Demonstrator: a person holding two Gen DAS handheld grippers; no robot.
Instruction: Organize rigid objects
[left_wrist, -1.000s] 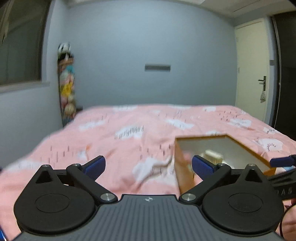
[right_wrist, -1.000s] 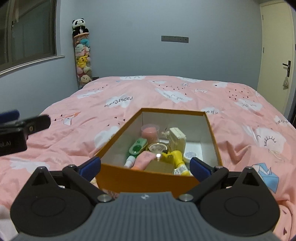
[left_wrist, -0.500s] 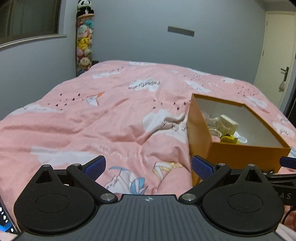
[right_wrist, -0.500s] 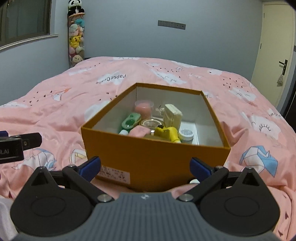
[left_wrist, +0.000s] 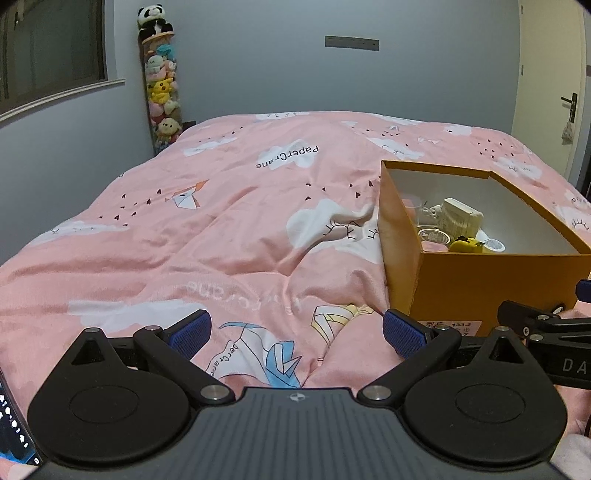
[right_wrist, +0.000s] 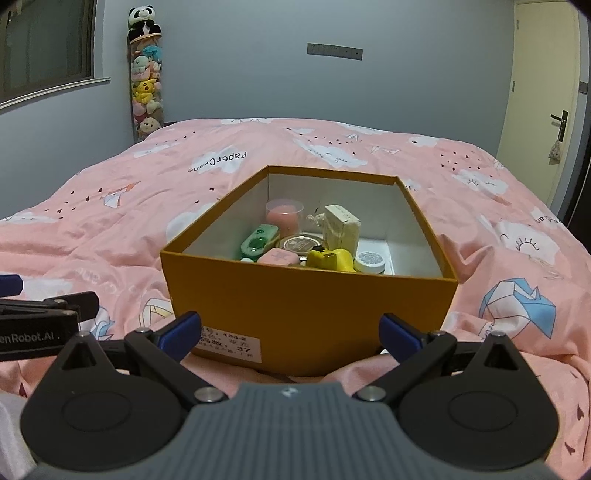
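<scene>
An open orange cardboard box (right_wrist: 310, 295) stands on the pink bedspread; it also shows at the right in the left wrist view (left_wrist: 476, 284). Inside lie a pink cup (right_wrist: 284, 216), a green case (right_wrist: 258, 242), a pink case (right_wrist: 279, 256), a round tin (right_wrist: 301, 244), a cream carton (right_wrist: 341, 225), a yellow toy (right_wrist: 330, 260) and a small white jar (right_wrist: 370, 261). My right gripper (right_wrist: 290, 334) is open and empty, low, just in front of the box's near wall. My left gripper (left_wrist: 295, 334) is open and empty over the bedspread, left of the box.
The pink quilt (left_wrist: 221, 229) with cloud and paper-crane prints covers the whole bed and is wrinkled. A tall column of plush toys (left_wrist: 160, 88) stands at the far left wall. A door (right_wrist: 546, 103) is at the far right. A window is on the left wall.
Both grippers have dropped lower and pulled back toward the near side of the bed. The box now appears farther and seen more from the front. Both stay open and empty.
</scene>
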